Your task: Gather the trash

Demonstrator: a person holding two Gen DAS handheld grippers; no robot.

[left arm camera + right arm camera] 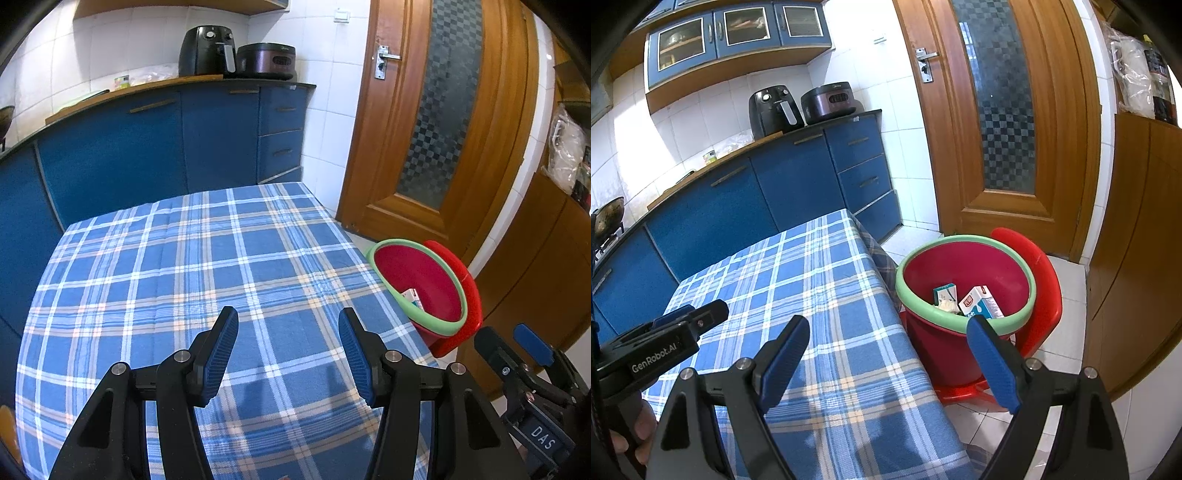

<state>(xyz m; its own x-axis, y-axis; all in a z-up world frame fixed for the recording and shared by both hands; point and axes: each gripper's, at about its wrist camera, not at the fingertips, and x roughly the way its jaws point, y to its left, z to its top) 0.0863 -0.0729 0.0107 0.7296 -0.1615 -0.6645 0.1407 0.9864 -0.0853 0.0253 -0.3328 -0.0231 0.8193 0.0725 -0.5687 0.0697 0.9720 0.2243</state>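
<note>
Blue plaid cloth (pixel 221 266) covers the table, nothing lying on the part in view. Left gripper (pixel 288 321) hangs over the near end of it, jaws partly apart, nothing between the pads, only cloth below. Right gripper (pixel 888 332) sits at the table's right edge, jaws spread wide and empty; one finger is over the cloth, the other in front of the bin rim.

Bin (pixel 964 317): red bucket with a green rim, on the floor tiles just beside the table's right side, resting on or against a red plastic seat (pixel 1047 291) — can't tell which. In the left view the same bin shows past the table edge.

Trash is already in the bin: a white and blue carton (pixel 982 301), tilted, leaning toward the near wall; a teal carton (pixel 943 293) next to it, upright-ish; some crumpled pale scrap (pixel 947 305) between them. From the left view only a corner of one carton is visible.

Each gripper shows in the other's view: left one at the lower left of the right view, right one at the lower right of the left view. A hand (pixel 642 432) grips the left handle.

Background: blue cabinets (pixel 147 147), air fryer (pixel 208 50) and cooker (pixel 266 61) on the counter, wooden door (pixel 436 122).
</note>
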